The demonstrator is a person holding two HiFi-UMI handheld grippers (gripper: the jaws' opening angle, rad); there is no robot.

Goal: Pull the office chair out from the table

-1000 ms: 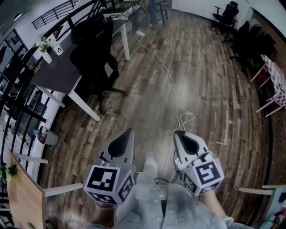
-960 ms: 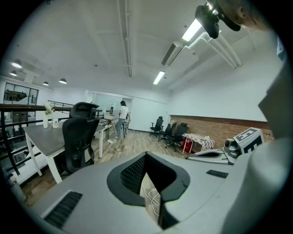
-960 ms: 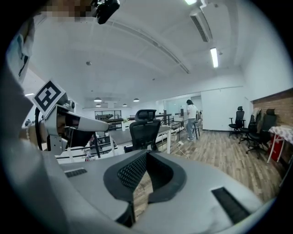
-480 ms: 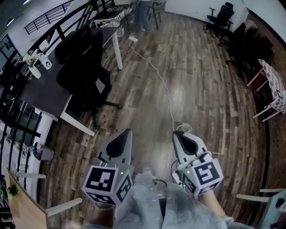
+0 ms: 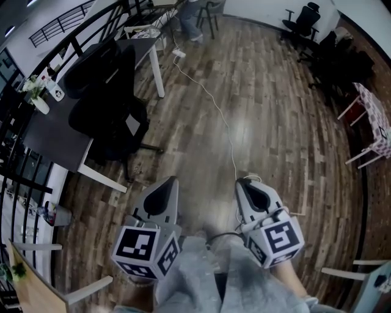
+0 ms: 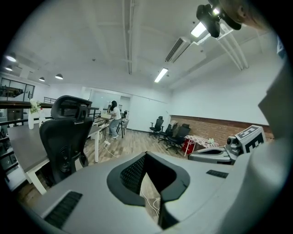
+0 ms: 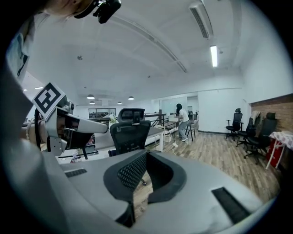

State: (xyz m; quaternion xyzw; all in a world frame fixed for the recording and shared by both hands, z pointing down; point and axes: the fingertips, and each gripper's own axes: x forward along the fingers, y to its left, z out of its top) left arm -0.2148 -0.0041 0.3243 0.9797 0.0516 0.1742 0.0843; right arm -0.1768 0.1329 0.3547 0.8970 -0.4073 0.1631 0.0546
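Note:
A black office chair [image 5: 105, 116] with a headrest stands tucked against the dark-topped table [image 5: 49, 131] at the left of the head view. It also shows in the left gripper view [image 6: 64, 139] and in the right gripper view [image 7: 130, 132], its back turned to me. My left gripper [image 5: 170, 180] and right gripper [image 5: 243, 182] hang side by side over the wooden floor, well short of the chair. Both are shut with nothing between the jaws. The left gripper [image 6: 146, 156] and right gripper [image 7: 146, 154] point roughly level into the room.
A white cable [image 5: 217, 110] runs across the floor from a power strip [image 5: 178, 53] to near my right gripper. A vase of flowers [image 5: 35, 98] stands on the table. A person [image 5: 189, 15] stands far off. More black chairs [image 5: 302, 21] stand at the back right.
The chair and table have slid down and to the left in the head view and look nearer. Both grippers keep their place in the view and stay shut.

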